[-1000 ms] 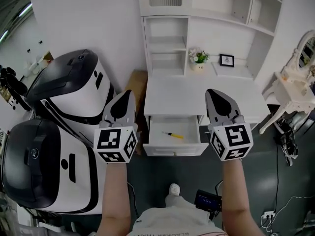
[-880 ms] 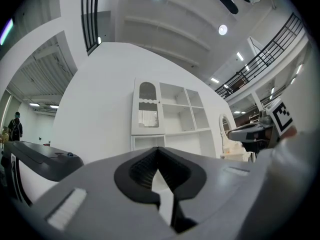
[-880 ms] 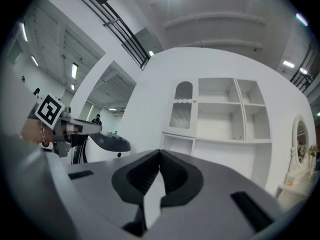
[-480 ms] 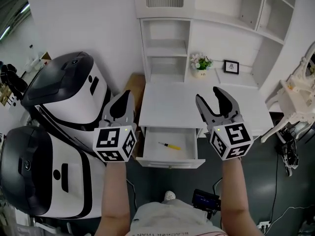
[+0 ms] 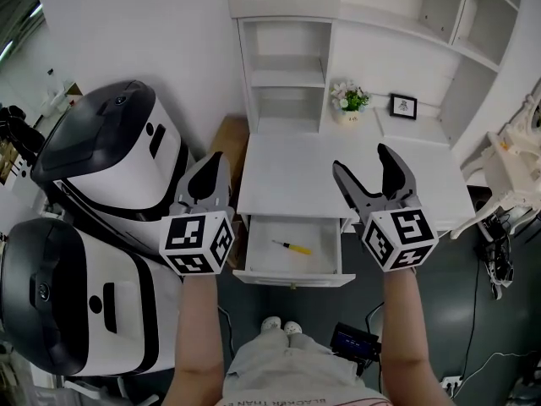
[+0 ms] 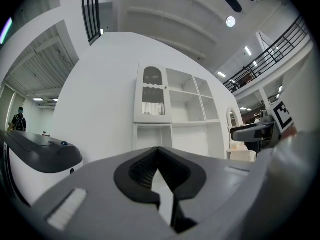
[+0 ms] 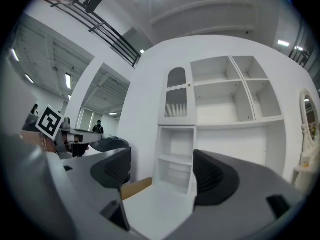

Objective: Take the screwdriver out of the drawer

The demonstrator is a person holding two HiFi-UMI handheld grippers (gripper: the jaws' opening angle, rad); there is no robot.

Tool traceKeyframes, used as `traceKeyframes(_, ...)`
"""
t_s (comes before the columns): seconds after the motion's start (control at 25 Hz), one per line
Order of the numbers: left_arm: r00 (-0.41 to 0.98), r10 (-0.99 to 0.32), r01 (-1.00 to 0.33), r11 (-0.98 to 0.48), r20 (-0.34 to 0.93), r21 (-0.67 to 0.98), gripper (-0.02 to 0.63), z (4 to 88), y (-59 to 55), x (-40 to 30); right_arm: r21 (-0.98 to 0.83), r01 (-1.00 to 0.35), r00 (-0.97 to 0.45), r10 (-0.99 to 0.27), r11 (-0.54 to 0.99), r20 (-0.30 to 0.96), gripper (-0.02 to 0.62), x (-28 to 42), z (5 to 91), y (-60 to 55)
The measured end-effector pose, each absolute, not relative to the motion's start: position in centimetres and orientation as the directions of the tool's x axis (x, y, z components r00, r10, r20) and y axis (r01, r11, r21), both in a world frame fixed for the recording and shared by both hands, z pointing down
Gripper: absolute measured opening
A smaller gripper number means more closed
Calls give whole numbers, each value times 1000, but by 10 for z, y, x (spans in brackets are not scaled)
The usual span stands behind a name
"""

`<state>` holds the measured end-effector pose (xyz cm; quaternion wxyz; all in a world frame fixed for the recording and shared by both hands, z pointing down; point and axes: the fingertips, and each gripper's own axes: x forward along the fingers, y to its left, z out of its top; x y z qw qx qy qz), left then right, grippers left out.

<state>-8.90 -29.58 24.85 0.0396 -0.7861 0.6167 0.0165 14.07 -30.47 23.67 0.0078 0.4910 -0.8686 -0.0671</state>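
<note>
**Screwdriver sitting in the open drawer, untouched**

The yellow-handled screwdriver (image 5: pixel 292 247) is lying loose in the pulled-out drawer (image 5: pixel 289 276) under the white table (image 5: pixel 287 172). The right gripper (image 5: pixel 362 161) hangs by the table's right front corner. Its jaws have just swung wide apart, with nothing between them. The left gripper (image 5: pixel 213 161) is off the table's left edge, jaws pressed together and empty. Both are apart from the screwdriver.
</note>
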Motion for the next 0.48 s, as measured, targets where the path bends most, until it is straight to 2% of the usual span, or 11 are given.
traceKeyframes(0.48, 262, -965, -965, -262, 3, -20, 3, 285, -325, -107, 98, -843, -524, -849, 529, 71, 356, 115, 286, -333)
